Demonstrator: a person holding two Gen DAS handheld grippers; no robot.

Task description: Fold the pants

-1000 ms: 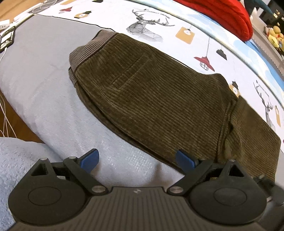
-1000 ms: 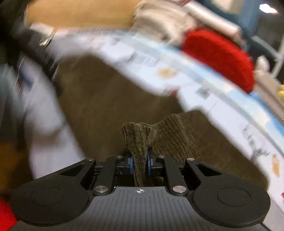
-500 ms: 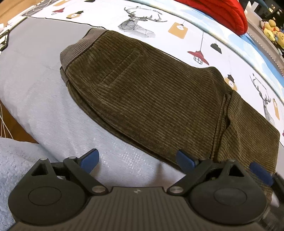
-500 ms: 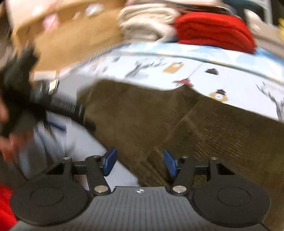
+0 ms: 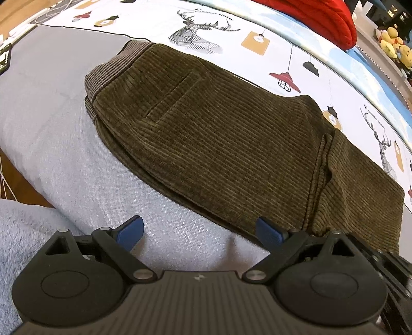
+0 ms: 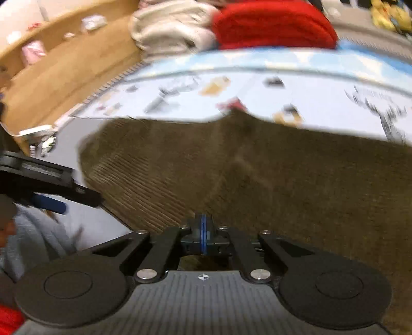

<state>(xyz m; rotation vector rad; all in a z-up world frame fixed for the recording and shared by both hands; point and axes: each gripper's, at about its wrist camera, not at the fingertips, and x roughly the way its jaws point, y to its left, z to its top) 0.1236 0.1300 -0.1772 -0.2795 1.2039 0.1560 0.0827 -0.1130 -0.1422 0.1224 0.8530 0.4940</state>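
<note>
The brown corduroy pants (image 5: 219,134) lie folded on the bed, waistband at the far left, leg ends doubled over at the right (image 5: 355,185). My left gripper (image 5: 199,229) is open and empty just in front of the pants' near edge, its right fingertip (image 5: 267,232) at the fabric's edge. In the right wrist view the pants (image 6: 257,175) fill the middle. My right gripper (image 6: 203,232) is shut with nothing visible between its blue pads, low over the fabric. The left gripper (image 6: 49,185) shows at that view's left.
The bed has a grey blanket (image 5: 51,108) and a white printed sheet (image 5: 257,36). A red cushion (image 5: 314,18) and beige folded cloth (image 6: 170,28) lie at the far side. A wooden floor (image 6: 64,72) lies to the left. Yellow plush toys (image 5: 394,43) sit far right.
My right gripper let go of the pants' leg end, laid it on the pile, opened, then shut empty. My left gripper stayed open, shifting slightly nearer the pants.
</note>
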